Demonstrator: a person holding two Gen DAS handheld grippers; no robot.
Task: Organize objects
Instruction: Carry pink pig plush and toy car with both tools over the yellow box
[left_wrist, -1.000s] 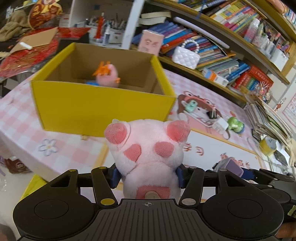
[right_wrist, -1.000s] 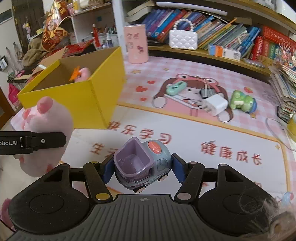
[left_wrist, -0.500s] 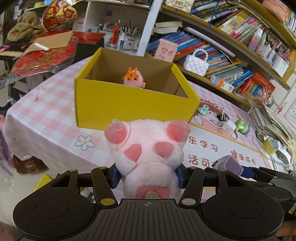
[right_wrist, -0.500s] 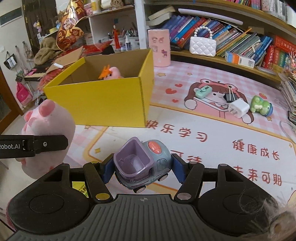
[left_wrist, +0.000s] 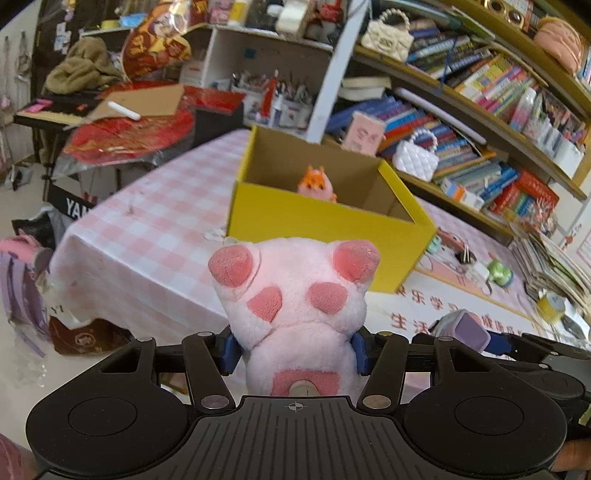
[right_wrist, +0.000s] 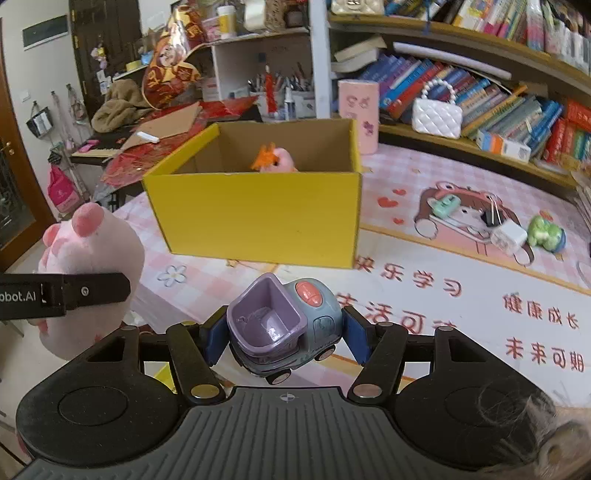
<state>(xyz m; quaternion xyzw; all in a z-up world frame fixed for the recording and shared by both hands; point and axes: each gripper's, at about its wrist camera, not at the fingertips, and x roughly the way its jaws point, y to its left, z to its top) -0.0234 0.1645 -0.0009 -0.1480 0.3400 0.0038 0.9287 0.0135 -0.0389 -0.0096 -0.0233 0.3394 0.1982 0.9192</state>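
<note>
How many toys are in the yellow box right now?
1: a pink toy with an orange top sits inside the yellow box. More may be hidden behind its front wall.

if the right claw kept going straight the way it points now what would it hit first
Most likely the near wall of the yellow box, which stands straight ahead of the right claw and the toy truck it grips. Only bare tablecloth lies between; depth is hard to judge.
</note>
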